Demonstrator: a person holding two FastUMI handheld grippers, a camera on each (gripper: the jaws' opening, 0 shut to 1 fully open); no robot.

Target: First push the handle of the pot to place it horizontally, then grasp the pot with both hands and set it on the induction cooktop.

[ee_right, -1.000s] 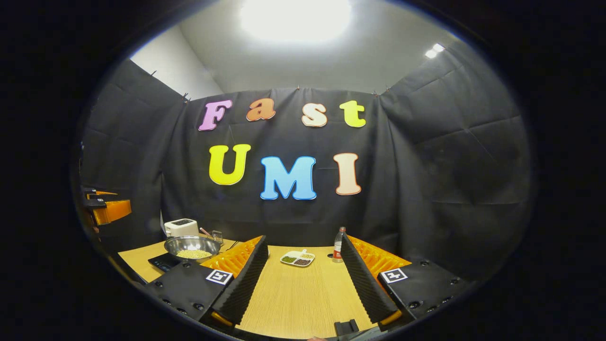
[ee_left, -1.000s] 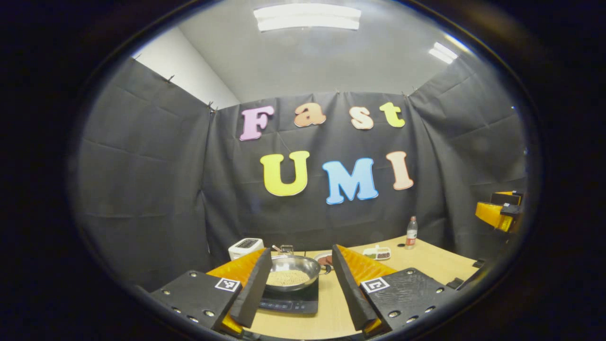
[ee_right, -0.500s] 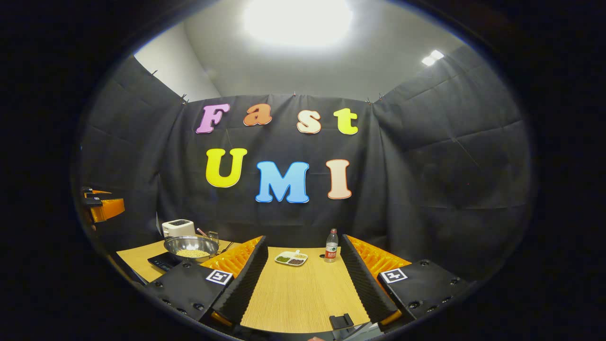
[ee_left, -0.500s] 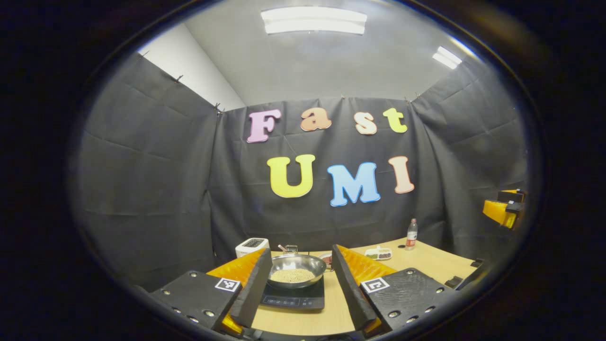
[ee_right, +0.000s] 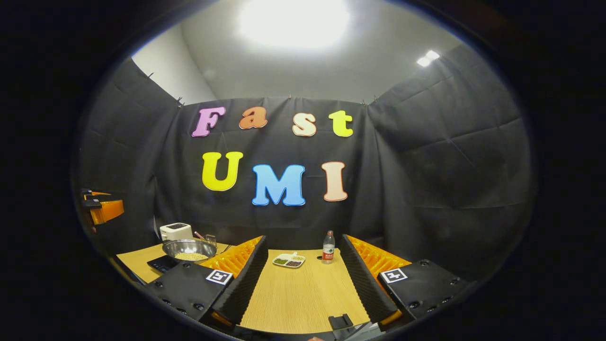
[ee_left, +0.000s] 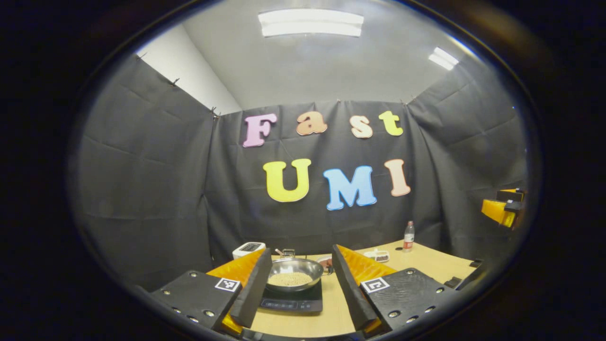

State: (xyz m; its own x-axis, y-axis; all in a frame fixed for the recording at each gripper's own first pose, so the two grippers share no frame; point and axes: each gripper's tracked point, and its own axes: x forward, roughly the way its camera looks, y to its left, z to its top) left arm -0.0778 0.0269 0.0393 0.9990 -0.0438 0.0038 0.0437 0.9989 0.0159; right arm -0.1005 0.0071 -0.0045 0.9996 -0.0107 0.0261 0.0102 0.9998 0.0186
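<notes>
The pot [ee_left: 294, 274] sits on the cooktop [ee_left: 292, 301], straight ahead between the left tool's [ee_left: 297, 290] spread fingers. The right tool [ee_right: 300, 284], open and empty, has it well off left. The handle seems to point rightward.

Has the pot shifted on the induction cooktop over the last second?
No. The pot sits centred on the induction cooktop, as before; the small changes in framing come from the cameras moving.
</notes>
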